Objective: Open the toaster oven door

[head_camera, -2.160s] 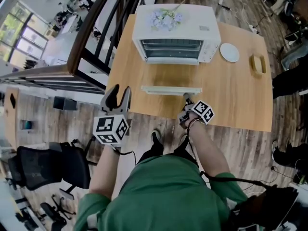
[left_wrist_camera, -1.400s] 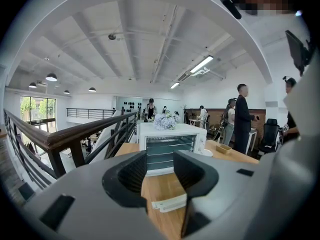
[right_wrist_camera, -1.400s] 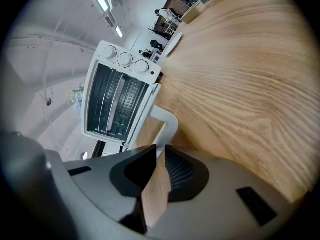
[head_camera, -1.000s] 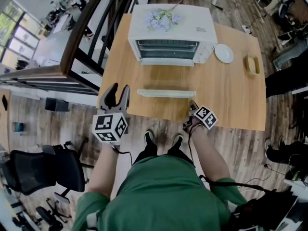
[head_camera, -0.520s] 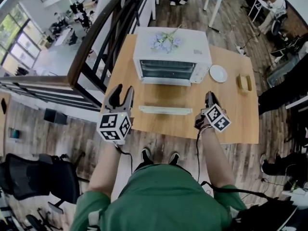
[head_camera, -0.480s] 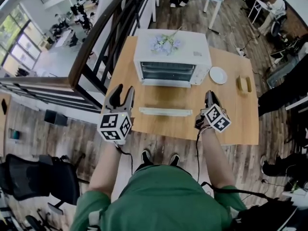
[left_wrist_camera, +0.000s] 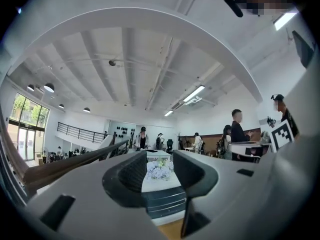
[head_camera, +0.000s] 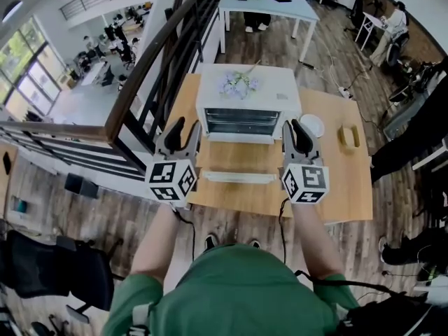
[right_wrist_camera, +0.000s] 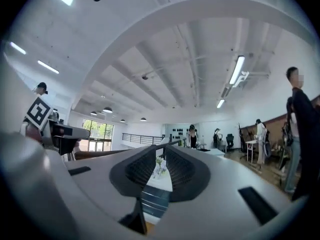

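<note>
Both empty, left tool (head_camera: 185, 129) wide, right tool (head_camera: 295, 129) narrower, they face the toaster oven (head_camera: 248, 102), its dropped door (head_camera: 236, 177) crosswise, equally near.

No legible text or numbers

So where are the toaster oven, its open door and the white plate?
toaster oven (head_camera: 280, 89), head view, bare white top.
open door (head_camera: 238, 177), head view, middle of its front edge.
white plate (head_camera: 315, 126), head view, centre.

Bright even light from windows (head_camera: 17, 58) and ceiling strip lights (right_wrist_camera: 235, 70), strong fisheye bending at edges, close foreground perhaps slightly soft
</note>
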